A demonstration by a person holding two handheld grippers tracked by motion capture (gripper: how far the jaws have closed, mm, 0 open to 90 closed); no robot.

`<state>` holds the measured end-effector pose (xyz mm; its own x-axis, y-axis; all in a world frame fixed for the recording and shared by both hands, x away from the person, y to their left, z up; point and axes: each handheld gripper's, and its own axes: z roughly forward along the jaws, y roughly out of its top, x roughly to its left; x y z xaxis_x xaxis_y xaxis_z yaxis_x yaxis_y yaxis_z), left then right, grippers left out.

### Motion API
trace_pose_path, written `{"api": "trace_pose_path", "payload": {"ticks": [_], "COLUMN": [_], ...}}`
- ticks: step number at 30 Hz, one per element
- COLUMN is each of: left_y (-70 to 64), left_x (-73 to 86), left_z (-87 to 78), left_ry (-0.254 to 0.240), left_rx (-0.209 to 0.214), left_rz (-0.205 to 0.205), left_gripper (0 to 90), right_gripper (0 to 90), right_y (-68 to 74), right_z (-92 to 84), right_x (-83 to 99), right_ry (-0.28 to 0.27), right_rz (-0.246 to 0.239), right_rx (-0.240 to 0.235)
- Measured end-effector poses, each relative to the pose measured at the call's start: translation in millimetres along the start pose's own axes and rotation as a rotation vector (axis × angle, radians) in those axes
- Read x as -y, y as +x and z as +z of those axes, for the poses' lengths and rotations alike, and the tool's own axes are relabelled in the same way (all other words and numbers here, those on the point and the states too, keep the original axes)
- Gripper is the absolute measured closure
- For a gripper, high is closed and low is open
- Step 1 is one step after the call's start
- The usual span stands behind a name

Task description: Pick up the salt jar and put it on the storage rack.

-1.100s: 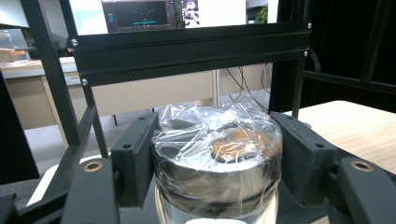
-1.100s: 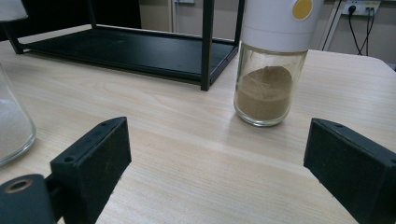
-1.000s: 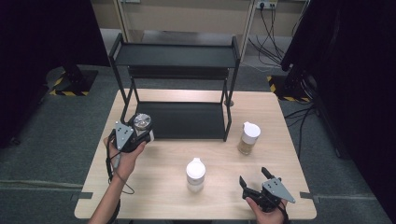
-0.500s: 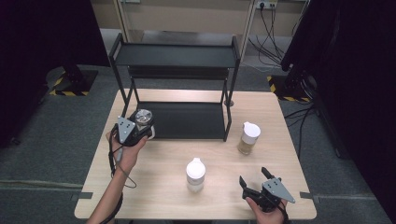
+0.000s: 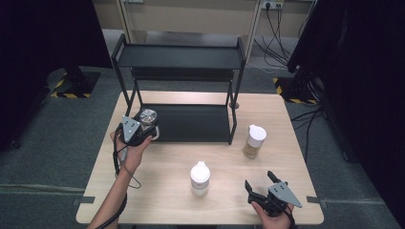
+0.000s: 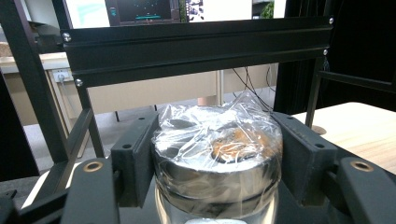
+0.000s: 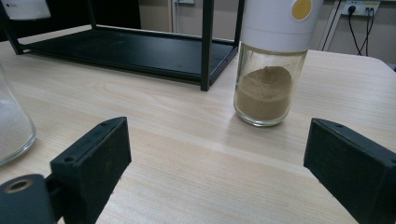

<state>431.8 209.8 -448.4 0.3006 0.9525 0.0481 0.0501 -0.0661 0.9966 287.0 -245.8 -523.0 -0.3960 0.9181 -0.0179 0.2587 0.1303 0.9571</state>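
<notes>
A glass jar (image 5: 148, 115) with a silver lid under crinkled clear wrap (image 6: 217, 154) is held at the front left corner of the black rack's lower shelf (image 5: 191, 121). My left gripper (image 5: 149, 123) is shut on it, and its black pads (image 6: 137, 158) press the lid from both sides. My right gripper (image 5: 259, 180) rests near the table's front right edge, open with nothing between its jaws (image 7: 219, 154). It points toward a white-capped jar of brown powder (image 7: 268, 70).
The brown-powder jar (image 5: 254, 141) stands right of the rack. A white-capped jar of white grains (image 5: 199, 178) stands at the table's front middle, its edge (image 7: 11, 126) left of my right jaws. The two-tier rack's top shelf (image 5: 179, 57) overhangs the lower one.
My left gripper has edged the wrapped jar slightly farther toward the rack's lower shelf. The right gripper has not moved.
</notes>
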Motion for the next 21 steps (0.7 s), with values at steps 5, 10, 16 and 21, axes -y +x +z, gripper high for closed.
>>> {"api": "trace_pose_path", "payload": {"ticks": [5,10,16,21], "left_y": [1.3,2.0,2.4,2.6], "left_x": [0.8,1.2,1.1,0.5], "left_z": [4.4,9.3,17.3,24.8], "left_ry": [0.004,0.012,0.019,0.027], "left_rx": [-0.005,-0.009,-0.011,-0.012], "left_rz": [-0.006,-0.005,-0.001,-0.006], "left_gripper": [35.3,35.3,35.2,35.3], "right_gripper": [7.5,7.5,7.5,7.5], "right_y": [-0.1,-0.1,-0.1,-0.1], "right_z": [-0.1,-0.1,-0.2,-0.1], "right_x": [0.0,0.1,0.1,0.1], "right_ry": [-0.001,-0.001,-0.002,-0.002], "right_rz": [0.001,0.001,0.002,0.002], "right_rx": [-0.001,-0.001,0.000,-0.001]}}
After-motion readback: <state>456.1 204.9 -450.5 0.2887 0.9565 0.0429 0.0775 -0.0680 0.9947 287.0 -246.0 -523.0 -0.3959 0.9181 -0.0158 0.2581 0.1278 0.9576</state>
